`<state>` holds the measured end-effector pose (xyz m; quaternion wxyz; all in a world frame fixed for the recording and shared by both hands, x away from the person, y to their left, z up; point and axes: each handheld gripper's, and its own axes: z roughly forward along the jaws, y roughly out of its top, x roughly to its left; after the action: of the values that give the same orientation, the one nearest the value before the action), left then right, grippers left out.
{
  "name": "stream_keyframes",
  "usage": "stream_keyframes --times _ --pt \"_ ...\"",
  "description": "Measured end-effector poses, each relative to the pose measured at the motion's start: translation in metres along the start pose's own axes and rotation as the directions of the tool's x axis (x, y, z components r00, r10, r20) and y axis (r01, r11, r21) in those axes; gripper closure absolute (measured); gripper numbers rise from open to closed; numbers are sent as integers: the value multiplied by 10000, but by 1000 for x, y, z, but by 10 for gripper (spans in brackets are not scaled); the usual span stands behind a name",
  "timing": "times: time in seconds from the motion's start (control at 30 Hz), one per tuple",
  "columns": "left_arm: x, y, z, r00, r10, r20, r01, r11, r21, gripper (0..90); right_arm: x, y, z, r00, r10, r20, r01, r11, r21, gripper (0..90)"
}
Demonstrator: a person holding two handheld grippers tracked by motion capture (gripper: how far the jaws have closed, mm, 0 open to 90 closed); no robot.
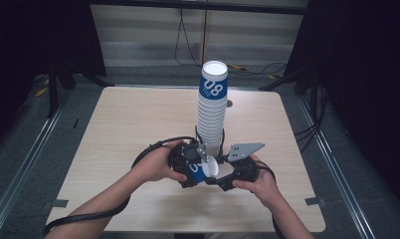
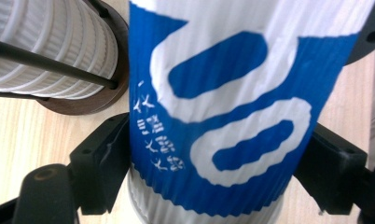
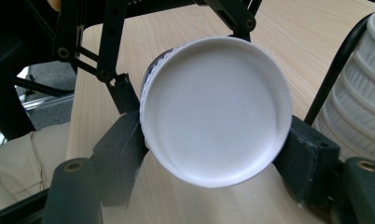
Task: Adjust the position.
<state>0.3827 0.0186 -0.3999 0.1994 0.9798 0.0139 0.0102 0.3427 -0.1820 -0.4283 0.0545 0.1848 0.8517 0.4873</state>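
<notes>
Blue and white, the paper cup [image 1: 206,169] lies on its side between our two hands near the front of the wooden table [image 1: 138,124], and we hold it from both ends. Our left gripper [image 1: 194,167] is clenched on the cup's printed wall: in the left gripper view the black jaws press against either side of the ribbed blue band [image 2: 223,116] with its large white numerals, a stretch of plain white ribbing showing below it. Our right gripper [image 1: 223,175] grasps the same cup at its white flat bottom; in the right gripper view that round base [image 3: 213,109] faces the camera and the two jaws sit tight against its edge, left and right. Both our hands, the left hand [image 1: 155,167] and the right hand [image 1: 260,184], rest low over the tabletop with the cables trailing back toward us, and the grey three-cornered plate [image 1: 245,149] stands up over the right one. Just behind the grippers rises the tall stack of cups [image 1: 211,114], upside down, white ribbed rims piled one on another with a blue-banded cup at the top. It stands in a holder with thin black rods [image 2: 50,63] on a dark round base [image 2: 90,100].
</notes>
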Motion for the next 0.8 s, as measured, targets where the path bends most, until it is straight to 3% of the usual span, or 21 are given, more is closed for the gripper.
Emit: stream_keyframes --times 0.13,0.3,0.37,0.53,0.6,0.63,0.7,0.8 --pt "1 -5 -3 9998 -131 134 135 9994 -329 175 0 0 0 10000 55 -19 -55 10000 -74 289" --pt "3 -8 -6 9998 117 151 -109 9985 -528 174 1 0 0 10000 -1 -18 1 10000 -73 289" --pt "3 -10 -6 9997 -82 240 97 9978 -661 174 1 0 0 10000 -1 -1 1 10000 -81 290" --pt "4 -11 -8 9998 67 208 -51 9969 -783 174 0 0 0 10000 -35 12 35 9999 -132 292" --pt "6 -12 -8 9996 99 268 -71 9946 -1039 174 0 0 -1 10000 -13 11 13 9998 -173 292" --pt "5 -13 -8 9994 -104 329 142 9930 -1171 174 0 -1 -2 10000 7 32 -6 9998 -200 293" --pt "5 -14 -9 9995 -25 301 63 9917 -1283 174 -1 -2 -3 10000 72 9 -71 9997 -243 293" --pt "6 -13 -10 9995 199 235 -173 9939 -1088 172 -1 -3 -3 10000 0 20 0 9999 -147 294"
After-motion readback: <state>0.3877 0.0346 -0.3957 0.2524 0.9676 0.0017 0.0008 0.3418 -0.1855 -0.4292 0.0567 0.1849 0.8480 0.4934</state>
